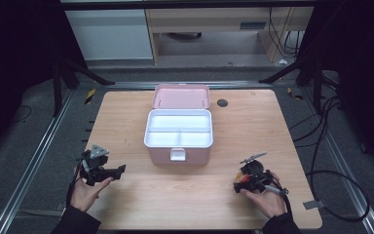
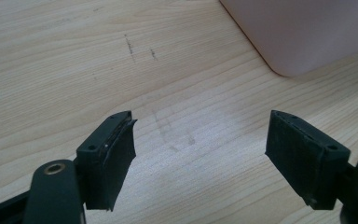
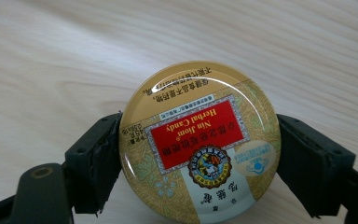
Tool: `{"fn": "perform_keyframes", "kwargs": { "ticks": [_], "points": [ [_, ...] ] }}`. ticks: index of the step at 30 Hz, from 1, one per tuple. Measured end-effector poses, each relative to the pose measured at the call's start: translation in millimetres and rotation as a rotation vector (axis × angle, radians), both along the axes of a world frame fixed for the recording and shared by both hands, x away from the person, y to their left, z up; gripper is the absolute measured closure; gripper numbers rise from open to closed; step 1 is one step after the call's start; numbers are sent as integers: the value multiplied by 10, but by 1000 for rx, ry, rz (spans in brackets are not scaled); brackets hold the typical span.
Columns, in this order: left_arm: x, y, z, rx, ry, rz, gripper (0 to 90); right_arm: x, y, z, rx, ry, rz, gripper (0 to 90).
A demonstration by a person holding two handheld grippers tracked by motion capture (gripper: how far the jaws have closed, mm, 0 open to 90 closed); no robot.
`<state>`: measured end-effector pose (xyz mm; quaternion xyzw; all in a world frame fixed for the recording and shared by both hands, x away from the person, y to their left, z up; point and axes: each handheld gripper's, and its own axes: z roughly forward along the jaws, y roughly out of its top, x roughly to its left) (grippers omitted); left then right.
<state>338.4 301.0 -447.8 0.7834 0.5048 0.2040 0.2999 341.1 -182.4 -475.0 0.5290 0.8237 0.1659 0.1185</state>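
Note:
A round gold candy tin [image 3: 199, 151] with a red "Herbal Candy" label lies flat on the wooden table [image 3: 51, 60]. It sits between the two black pads of my right gripper [image 3: 199, 154], and both pads touch its rim. From above, that gripper [image 1: 243, 181] and the tin [image 1: 246, 178] are at the front right of the table. My left gripper [image 2: 200, 149] is open over bare wood with nothing between its pads. In the high view the left gripper [image 1: 118, 170] rests at the front left, pointing right toward the box.
A pink storage box [image 1: 177, 153] stands mid-table with its lid [image 1: 181, 96] folded back and a white divided tray [image 1: 147, 134] inside. One corner of the box [image 2: 307, 32] lies ahead of the left gripper. Cables trail off the table's right side [image 1: 321, 146].

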Motion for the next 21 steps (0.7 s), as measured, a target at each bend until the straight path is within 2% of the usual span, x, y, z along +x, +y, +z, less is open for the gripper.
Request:
{"fn": "perform_keyframes", "kwargs": {
  "ticks": [1, 2, 3, 4, 5, 7, 13, 18, 19, 21],
  "points": [
    [1, 2, -2, 2, 0, -1, 232, 31, -157, -3, -16, -10, -42, 207],
    [1, 2, -3, 2, 4, -2, 232, 31, -157, -3, -16, -10, -42, 207],
    [2, 0, -5, 3, 3, -2, 232, 50, -302, -12, -24, -14, -84, 207],
    [3, -1, -6, 3, 4, -1, 232, 50, -302, -12, -24, -14, -84, 207],
    [3, -2, -8, 3, 5, -1, 233, 57, -432, -22, -25, -16, -115, 207],
    [5, -4, -12, 5, 6, -2, 233, 51, -528, -26, -21, -18, -141, 206],
    [2, -8, -12, 8, 4, 2, 233, 45, -625, -53, -12, -13, -168, 206],
    [-1, -2, -5, 6, 4, 0, 240, 56, -621, -100, -15, -8, -158, 201],
    [0, -3, -6, 7, 6, -1, 246, 55, -625, -99, -13, -15, -164, 178],
    [1, -10, -7, 32, 10, -8, 264, 58, -633, -88, -5, -24, -166, 144]
  ]
}}
